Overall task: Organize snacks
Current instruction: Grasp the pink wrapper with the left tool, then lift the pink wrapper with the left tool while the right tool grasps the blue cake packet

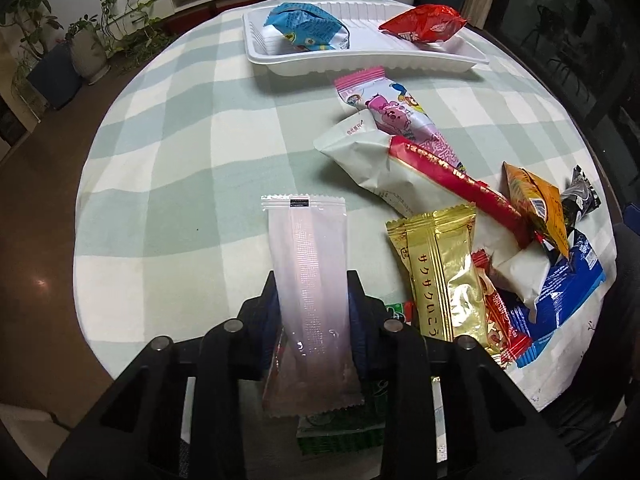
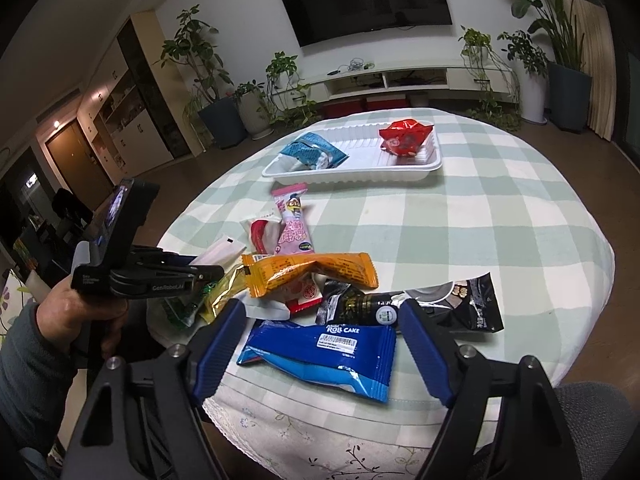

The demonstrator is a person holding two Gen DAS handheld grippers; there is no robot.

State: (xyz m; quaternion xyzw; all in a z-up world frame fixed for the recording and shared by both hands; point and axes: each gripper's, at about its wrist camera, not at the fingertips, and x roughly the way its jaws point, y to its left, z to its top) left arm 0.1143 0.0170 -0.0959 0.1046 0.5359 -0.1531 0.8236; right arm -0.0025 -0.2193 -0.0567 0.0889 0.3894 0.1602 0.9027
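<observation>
My left gripper [image 1: 314, 292] is shut on a pale pink wafer packet [image 1: 308, 256] and holds it above the table's near edge. It also shows in the right wrist view [image 2: 208, 272], with the packet [image 2: 222, 250] sticking out. My right gripper [image 2: 320, 316] is open and empty, its jaws astride a blue roll cake packet [image 2: 324, 356]. A white tray [image 1: 360, 60] at the far side holds a blue snack bag [image 1: 310, 26] and a red snack bag [image 1: 424, 22].
A pile of snacks lies on the checked tablecloth [image 1: 192, 128]: gold packet [image 1: 444, 272], pink cartoon packet [image 1: 396, 112], white bag [image 1: 368, 160], orange packet [image 2: 308, 270], black packet [image 2: 456, 304]. The table edge is close below both grippers.
</observation>
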